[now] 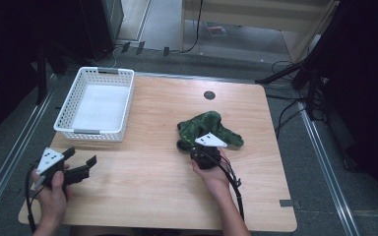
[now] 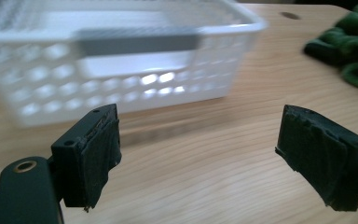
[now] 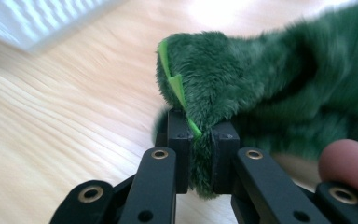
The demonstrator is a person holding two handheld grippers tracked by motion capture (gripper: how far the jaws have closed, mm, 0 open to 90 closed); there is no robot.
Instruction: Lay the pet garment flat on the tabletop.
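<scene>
Clamping a fold of the green plush toy point(image 3: 261, 88), right of centre on the table point(image 1: 152, 187), the right gripper point(image 3: 200, 154) should lift slowly, checking the pinch holds, toward the white basket point(image 1: 98, 101) far left; left gripper point(image 2: 200, 158) jaws stand apart, empty

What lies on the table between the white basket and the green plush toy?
Nothing: in the high view only bare wood of the table separates the white basket from the green plush toy.
</scene>
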